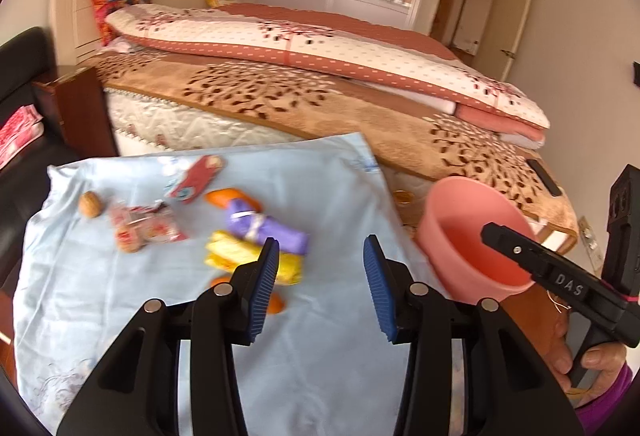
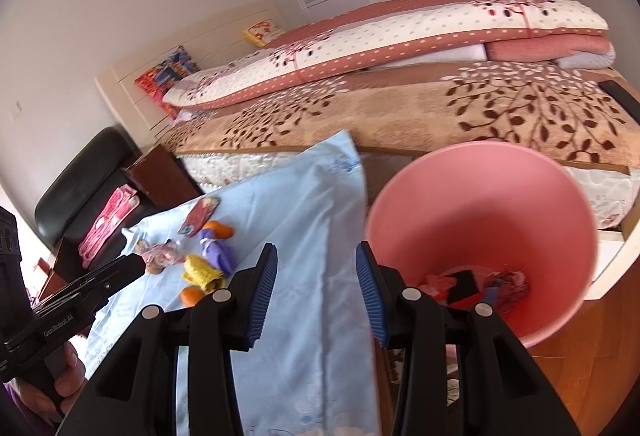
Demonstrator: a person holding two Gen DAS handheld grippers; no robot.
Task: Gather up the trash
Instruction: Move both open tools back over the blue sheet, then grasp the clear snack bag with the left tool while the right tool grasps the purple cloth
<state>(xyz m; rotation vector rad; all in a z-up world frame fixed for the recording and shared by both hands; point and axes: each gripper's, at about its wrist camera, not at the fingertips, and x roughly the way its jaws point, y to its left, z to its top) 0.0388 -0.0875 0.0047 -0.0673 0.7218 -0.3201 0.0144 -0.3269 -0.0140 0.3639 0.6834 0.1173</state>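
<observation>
Trash lies on a light blue cloth: a walnut, a clear candy wrapper, a red wrapper, a purple wrapper, a yellow wrapper and orange peel pieces. My left gripper is open and empty just right of the yellow wrapper. A pink bin stands right of the cloth with several wrappers inside. My right gripper is open and empty, its right finger at the bin's near rim. The bin also shows in the left wrist view.
A bed with a brown leaf blanket and a folded quilt runs behind the cloth. A black chair and a dark wooden stand sit at the left. Wooden floor lies under the bin.
</observation>
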